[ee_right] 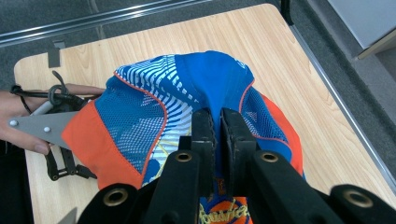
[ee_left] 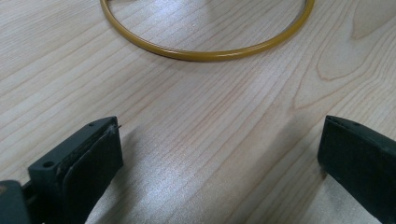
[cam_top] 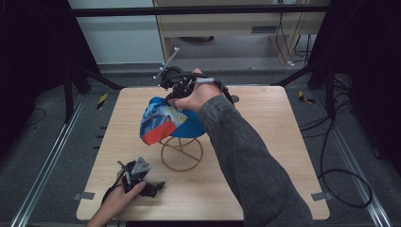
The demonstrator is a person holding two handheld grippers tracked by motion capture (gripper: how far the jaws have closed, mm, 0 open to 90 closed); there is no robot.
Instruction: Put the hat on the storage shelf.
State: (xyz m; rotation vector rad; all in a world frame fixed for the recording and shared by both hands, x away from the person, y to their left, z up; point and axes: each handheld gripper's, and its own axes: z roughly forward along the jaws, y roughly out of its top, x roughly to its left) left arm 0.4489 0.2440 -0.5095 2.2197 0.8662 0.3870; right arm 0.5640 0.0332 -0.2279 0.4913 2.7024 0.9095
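Pale woodgrain table (cam_top: pixel 265 156) set on grey floor, dark frame rails around. Blue-orange mesh cap (cam_top: pixel 165 120) perched on yellow wire stand (cam_top: pixel 182 153) mid-table. Cap fabric pinched by right gripper (ee_right: pixel 217 126), jaws clenched on it. Left gripper (ee_left: pixel 219 154) parked low near front edge, jaws spread wide, nothing held.
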